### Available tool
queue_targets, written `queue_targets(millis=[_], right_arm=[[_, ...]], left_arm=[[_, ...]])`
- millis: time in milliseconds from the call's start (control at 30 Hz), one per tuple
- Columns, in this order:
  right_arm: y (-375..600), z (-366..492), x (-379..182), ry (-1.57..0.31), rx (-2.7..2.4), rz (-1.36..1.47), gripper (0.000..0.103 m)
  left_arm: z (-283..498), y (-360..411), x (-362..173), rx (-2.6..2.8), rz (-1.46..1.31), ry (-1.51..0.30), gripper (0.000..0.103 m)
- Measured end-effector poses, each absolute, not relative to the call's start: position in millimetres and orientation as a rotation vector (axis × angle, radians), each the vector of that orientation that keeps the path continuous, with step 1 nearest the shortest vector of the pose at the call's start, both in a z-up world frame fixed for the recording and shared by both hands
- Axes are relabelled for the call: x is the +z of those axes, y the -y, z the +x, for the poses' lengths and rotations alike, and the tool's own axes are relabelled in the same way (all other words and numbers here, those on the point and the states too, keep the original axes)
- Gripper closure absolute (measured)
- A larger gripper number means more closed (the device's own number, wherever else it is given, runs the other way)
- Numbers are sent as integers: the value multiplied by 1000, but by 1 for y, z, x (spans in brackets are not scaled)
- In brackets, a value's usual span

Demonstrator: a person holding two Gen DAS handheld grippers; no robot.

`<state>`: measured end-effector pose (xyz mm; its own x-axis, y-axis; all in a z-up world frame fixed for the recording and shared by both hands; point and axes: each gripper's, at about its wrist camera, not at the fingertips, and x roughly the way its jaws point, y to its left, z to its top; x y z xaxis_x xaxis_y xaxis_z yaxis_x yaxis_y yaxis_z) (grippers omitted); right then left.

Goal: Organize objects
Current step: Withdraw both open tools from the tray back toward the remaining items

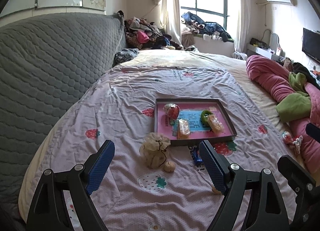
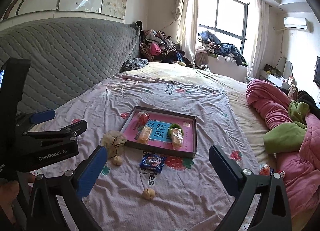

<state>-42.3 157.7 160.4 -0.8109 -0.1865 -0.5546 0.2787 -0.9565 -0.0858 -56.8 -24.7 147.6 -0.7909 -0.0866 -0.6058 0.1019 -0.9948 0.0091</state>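
A dark tray (image 1: 228, 118) (image 2: 195, 133) with a pink liner lies on the strawberry sheet. It holds a red wrapped ball (image 1: 171, 111) (image 2: 143, 117), a green ring (image 1: 206, 114) (image 2: 177, 126) and two orange snack packs (image 1: 183, 129) (image 2: 177, 136). In front of it lie a mesh pouch (image 1: 154, 152) (image 2: 114, 141), a walnut (image 1: 169, 166) (image 2: 117, 160), a blue biscuit packet (image 2: 152, 160) (image 1: 197, 158) and a second walnut (image 2: 149, 193). My left gripper (image 1: 157, 168) is open above the pouch and walnut. My right gripper (image 2: 158, 173) is open above the packet and second walnut.
A grey quilted headboard (image 1: 50, 61) runs along the left. Pink and green bedding (image 2: 284, 123) is heaped on the right, with a red candy (image 2: 264, 169) (image 1: 288, 137) beside it. Clothes piles (image 1: 144, 35) sit at the far end by the window.
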Motion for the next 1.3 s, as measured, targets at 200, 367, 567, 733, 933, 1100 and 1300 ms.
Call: queue_targets(millis=[200, 367, 567, 733, 933, 1100, 1300], right_arm=[[-159, -43, 149, -249, -2762, 850, 1], [-162, -45, 135, -254, -2753, 881, 1], [-162, -48, 117, -257, -2740, 926, 1], [-161, -53, 100, -272, -2722, 970, 1], [-160, -55, 77, -282, -2701, 1013, 1], [-160, -57, 56, -289, -2677, 1061, 1], [-161, -64, 34, -280, -2658, 1092, 1]], left_arm=[[-61, 24, 133, -2873, 1004, -35, 16], [-64, 21, 119, -2872, 1041, -35, 16], [-68, 18, 102, -2863, 1076, -20, 16], [-73, 15, 85, -2857, 1112, -16, 16], [-79, 12, 62, -2851, 1154, -19, 16], [-85, 10, 42, -2848, 1179, -18, 16], [-96, 9, 17, -2831, 1217, -19, 16]])
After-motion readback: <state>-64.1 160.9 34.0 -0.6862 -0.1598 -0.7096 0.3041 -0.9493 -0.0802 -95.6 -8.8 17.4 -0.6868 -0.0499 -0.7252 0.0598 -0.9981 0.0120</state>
